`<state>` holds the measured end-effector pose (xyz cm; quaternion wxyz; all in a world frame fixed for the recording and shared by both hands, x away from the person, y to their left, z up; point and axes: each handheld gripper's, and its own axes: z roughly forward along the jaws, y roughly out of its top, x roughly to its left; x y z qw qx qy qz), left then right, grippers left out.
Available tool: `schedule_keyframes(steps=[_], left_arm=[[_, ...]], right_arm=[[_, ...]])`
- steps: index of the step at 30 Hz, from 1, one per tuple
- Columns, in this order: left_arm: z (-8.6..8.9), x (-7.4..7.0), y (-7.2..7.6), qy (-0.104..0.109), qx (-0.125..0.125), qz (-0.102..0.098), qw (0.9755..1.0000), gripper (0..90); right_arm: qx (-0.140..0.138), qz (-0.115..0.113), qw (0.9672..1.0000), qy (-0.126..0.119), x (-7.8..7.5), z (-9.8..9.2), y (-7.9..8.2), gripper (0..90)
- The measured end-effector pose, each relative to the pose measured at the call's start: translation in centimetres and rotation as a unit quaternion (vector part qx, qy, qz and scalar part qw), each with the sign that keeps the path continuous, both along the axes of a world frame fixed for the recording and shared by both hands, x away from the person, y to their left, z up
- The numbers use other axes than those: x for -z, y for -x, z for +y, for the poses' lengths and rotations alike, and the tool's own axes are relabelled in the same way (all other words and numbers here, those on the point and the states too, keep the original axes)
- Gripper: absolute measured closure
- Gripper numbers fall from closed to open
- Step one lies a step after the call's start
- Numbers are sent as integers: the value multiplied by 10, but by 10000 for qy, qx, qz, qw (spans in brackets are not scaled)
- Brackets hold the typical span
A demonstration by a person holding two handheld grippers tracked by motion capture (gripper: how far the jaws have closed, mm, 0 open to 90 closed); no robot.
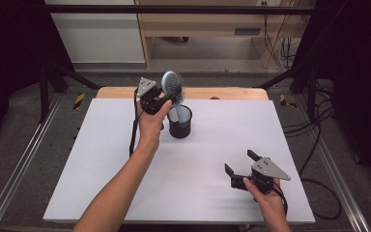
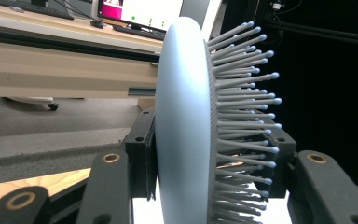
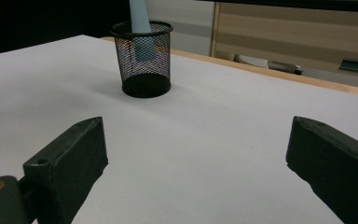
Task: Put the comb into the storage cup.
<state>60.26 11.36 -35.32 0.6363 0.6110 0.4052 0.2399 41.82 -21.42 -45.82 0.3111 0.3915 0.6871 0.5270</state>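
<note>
Right gripper [image 1: 238, 163] rests low on the white table [image 1: 101, 159], jaws wide apart, holding nothing; beyond it the left gripper [image 1: 166, 96] clamps the blue hairbrush [image 1: 171, 83] head, handle down in the mesh cup [image 1: 180, 122] just beneath

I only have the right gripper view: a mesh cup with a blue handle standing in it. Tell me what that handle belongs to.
Observer: It is a light blue hairbrush, handle down in the black mesh cup.
Operator: Report what is holding it.
Observer: The left gripper is shut on the brush head; in the left gripper view one pad presses the smooth back and the other the bristle side.
Operator: Say where the right gripper sits on the table.
Observer: The right gripper hovers near the front right of the white table, jaws open and empty, well apart from the cup.
</note>
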Motion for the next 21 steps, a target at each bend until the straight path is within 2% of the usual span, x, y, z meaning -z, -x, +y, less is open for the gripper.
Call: schedule_keyframes(steps=[21], left_arm=[[-2, 14, -3, 63, -51, 141, 9999, 495]], right_arm=[[-23, -3, 10000, 1, 0, 1, 0, 55]])
